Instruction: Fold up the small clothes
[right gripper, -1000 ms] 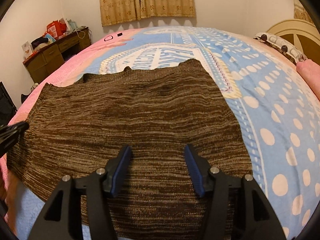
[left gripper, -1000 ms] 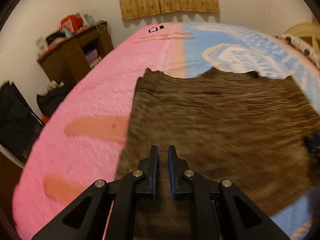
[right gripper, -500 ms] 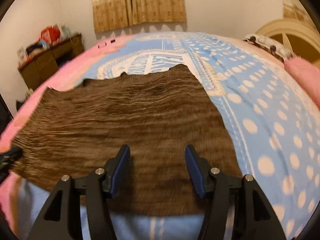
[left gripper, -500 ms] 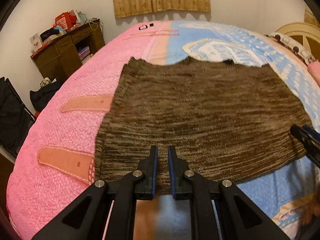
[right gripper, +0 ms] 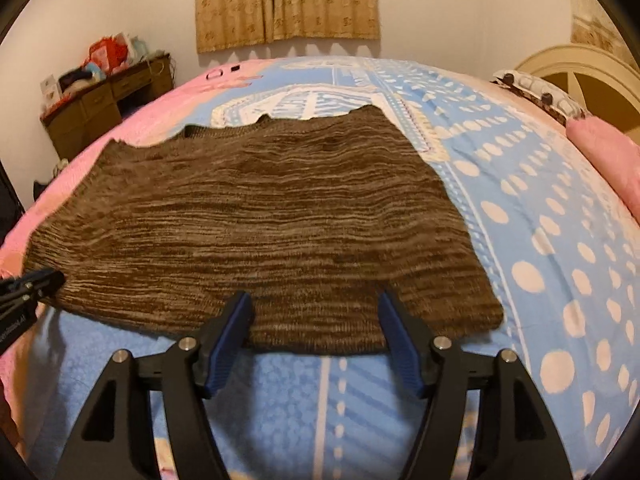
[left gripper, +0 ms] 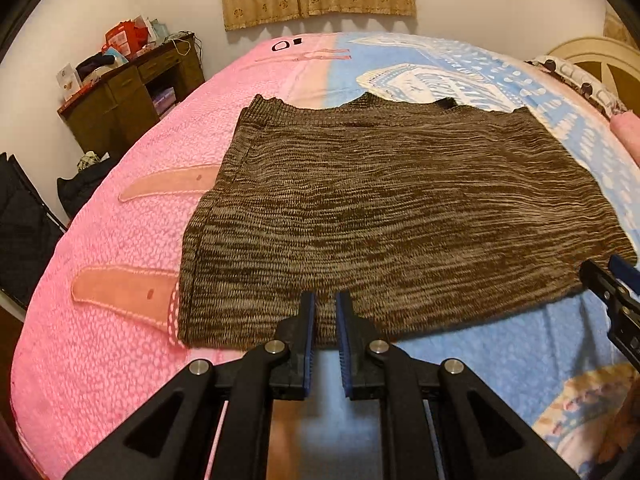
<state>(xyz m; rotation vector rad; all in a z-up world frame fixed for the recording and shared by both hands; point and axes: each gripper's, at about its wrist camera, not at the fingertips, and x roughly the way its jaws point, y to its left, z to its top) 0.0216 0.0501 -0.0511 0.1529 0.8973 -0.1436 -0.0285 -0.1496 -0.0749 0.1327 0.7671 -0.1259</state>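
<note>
A brown knitted garment (left gripper: 400, 208) lies flat on the bed, folded into a wide rectangle; it also shows in the right wrist view (right gripper: 260, 232). My left gripper (left gripper: 325, 304) hovers at the garment's near edge toward its left end, jaws nearly together with a narrow gap and nothing between them. My right gripper (right gripper: 314, 304) is open and empty at the near edge toward the right end. Its tip shows in the left wrist view (left gripper: 608, 276), and the left gripper's tip shows in the right wrist view (right gripper: 36, 280).
The bed cover is pink on the left (left gripper: 120, 240) and blue with white dots on the right (right gripper: 560, 260). A cluttered wooden desk (left gripper: 132, 88) stands at the left wall. A headboard (right gripper: 580, 76) and pink pillow (right gripper: 608, 152) are at right.
Both grippers have drawn back toward me from over the garment to its near edge. The garment lies still. The jaw openings look the same.
</note>
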